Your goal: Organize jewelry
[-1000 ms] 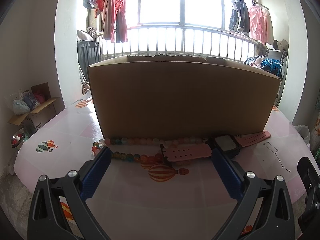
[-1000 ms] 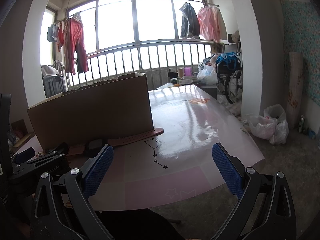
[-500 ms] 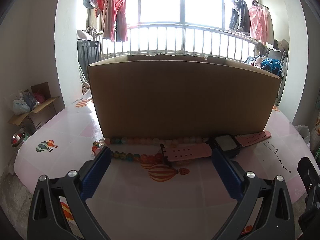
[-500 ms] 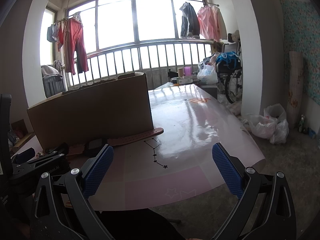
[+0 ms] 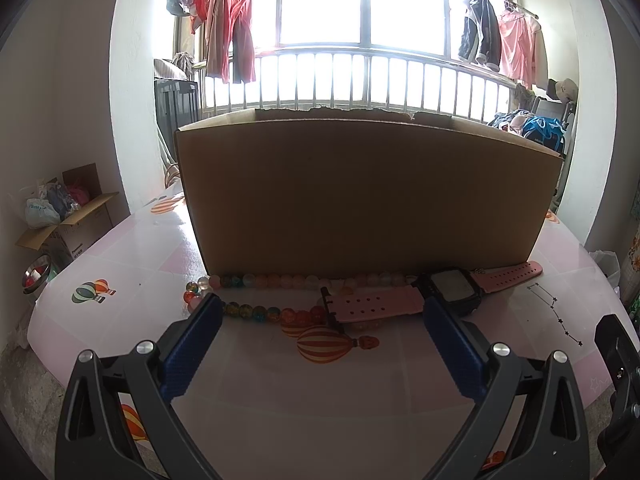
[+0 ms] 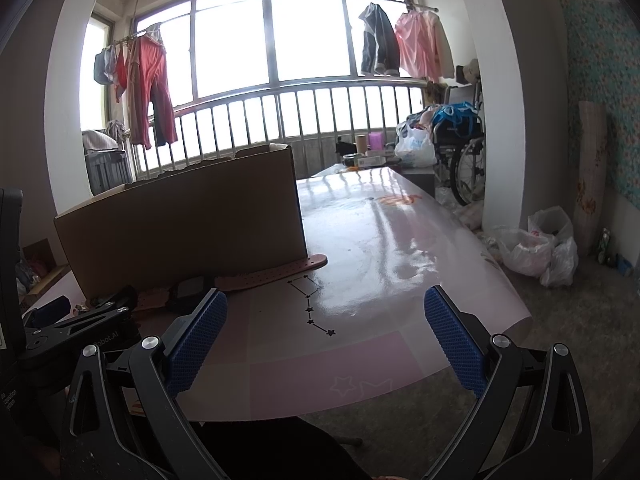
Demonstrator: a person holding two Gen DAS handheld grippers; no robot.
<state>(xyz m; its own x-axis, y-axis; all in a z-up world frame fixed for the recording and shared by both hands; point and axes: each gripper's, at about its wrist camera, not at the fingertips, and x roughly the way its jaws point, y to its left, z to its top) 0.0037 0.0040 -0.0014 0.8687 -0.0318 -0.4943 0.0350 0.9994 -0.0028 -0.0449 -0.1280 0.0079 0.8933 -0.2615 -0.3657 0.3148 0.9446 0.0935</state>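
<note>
Your left claw (image 5: 320, 320) and right claw (image 6: 326, 318) both hang spread wide, grasping nothing. Past the left one, at centre frame on the worktop (image 5: 280, 376), lie one bead necklace (image 5: 260, 312) and one pink watch (image 5: 452, 294), against one cardboard box (image 5: 360, 196). No writing on them is readable.

Hanging clothes (image 5: 230, 28), wheelchair (image 6: 464, 152), plastic bags (image 6: 536, 246), window railing (image 5: 360, 80)

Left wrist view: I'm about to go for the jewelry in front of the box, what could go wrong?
The watch strap lies over the bead necklace, so lifting one may drag the other. Both sit close against the cardboard box, leaving little room for the open left hand-held gripper; it might shove the box. Round beads could slip from the pads.
</note>
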